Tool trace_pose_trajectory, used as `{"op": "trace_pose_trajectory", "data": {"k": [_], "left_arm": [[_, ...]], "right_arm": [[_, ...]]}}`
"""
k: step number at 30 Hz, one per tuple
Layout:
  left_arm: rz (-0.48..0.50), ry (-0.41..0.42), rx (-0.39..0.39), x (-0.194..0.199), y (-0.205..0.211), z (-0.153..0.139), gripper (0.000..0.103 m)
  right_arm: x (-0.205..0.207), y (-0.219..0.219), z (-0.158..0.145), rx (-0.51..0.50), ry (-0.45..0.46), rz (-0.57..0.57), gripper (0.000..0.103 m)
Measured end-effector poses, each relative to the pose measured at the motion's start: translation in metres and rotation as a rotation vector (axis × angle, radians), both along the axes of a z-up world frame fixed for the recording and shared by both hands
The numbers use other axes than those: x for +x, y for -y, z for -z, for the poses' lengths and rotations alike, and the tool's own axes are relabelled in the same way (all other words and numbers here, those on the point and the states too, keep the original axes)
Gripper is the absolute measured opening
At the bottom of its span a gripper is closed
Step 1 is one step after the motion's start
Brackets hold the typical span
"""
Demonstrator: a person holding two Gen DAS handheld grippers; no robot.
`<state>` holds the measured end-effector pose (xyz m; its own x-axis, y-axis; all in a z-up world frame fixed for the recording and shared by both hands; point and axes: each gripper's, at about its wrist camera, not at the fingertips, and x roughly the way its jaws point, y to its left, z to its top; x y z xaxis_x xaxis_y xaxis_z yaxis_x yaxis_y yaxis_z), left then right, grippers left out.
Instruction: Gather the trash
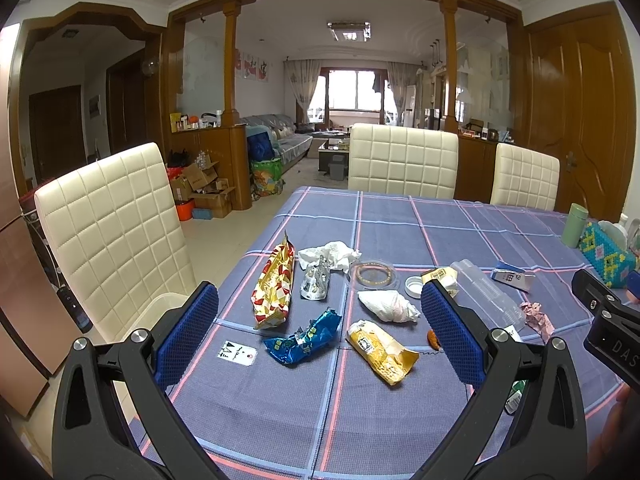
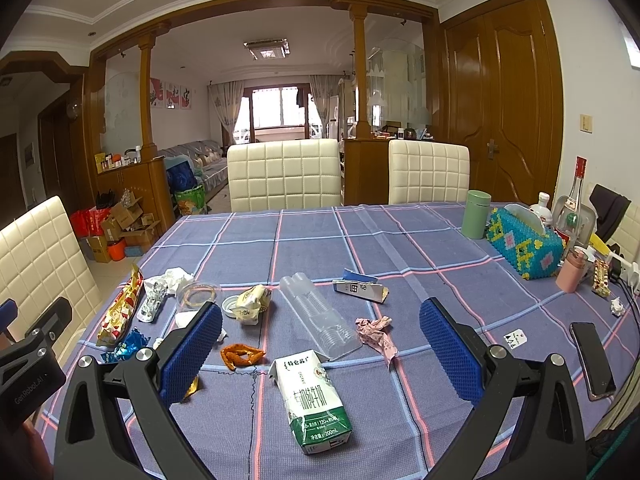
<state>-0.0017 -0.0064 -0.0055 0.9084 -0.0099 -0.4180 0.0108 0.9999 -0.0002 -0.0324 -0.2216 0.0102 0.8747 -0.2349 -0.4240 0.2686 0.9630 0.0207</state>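
Note:
Trash lies scattered on a blue checked tablecloth. In the left wrist view I see a gold and red snack bag, a blue wrapper, a yellow wrapper, crumpled white tissue and a white wad. My left gripper hovers open above them, holding nothing. In the right wrist view a green and white milk carton lies between the open fingers of my right gripper. Nearby lie a sleeve of clear plastic cups, pink crumpled paper and an orange wrapper.
White padded chairs stand around the table. At the right side sit a green canister, a beaded tissue box, bottles and a black phone. A clear lidded dish with a bracelet rests among the trash.

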Motion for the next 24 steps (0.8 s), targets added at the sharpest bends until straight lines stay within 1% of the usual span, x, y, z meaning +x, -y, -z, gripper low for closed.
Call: {"op": "trace_pose_trajectory", "data": {"k": [18, 22, 24], "left_arm": [[0.006, -0.032, 0.003, 0.005, -0.004, 0.004, 0.1], [0.008, -0.049, 0.01, 0.009, -0.004, 0.008, 0.1], [0.016, -0.071, 0.023, 0.013, -0.001, 0.013, 0.1]], "right_arm": [[0.008, 0.001, 0.005, 0.011, -0.035, -0.005, 0.097], [0.014, 0.006, 0.012, 0.026, -0.068, 0.001, 0.097], [0.019, 0.009, 0.018, 0.035, -0.09, 0.006, 0.097]]}}
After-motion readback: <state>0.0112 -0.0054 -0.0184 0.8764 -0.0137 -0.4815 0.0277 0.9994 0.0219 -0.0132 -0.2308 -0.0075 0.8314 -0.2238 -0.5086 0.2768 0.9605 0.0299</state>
